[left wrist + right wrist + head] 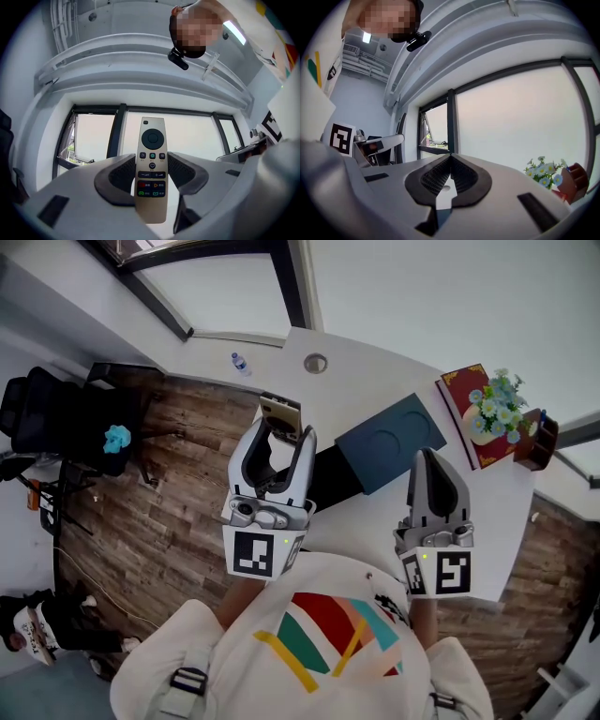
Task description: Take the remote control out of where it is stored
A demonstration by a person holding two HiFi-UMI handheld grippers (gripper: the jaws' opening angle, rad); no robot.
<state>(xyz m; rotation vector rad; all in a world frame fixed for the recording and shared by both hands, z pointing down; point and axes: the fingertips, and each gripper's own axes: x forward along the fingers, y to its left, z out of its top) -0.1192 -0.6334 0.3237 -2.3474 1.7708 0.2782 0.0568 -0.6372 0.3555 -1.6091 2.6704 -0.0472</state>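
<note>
Remote control: out of storage, gripped by your left hand-held gripper [151, 161].

Its jaws are clamped on the gold remote control [152, 140] at the lower button rows, holding it upright in the air. Your right hand-held gripper [449, 159] is pressed closed on nothing. 1 dark blue case [389, 442] lies on the counter [375, 371]. Removal looks done; next, likely set it flat on bare counter.

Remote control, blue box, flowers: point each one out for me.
remote control [151, 168], left gripper view, on its button face
blue box [390, 442], head view, middle of its lid
flowers [494, 409], head view, on the blossoms
</note>
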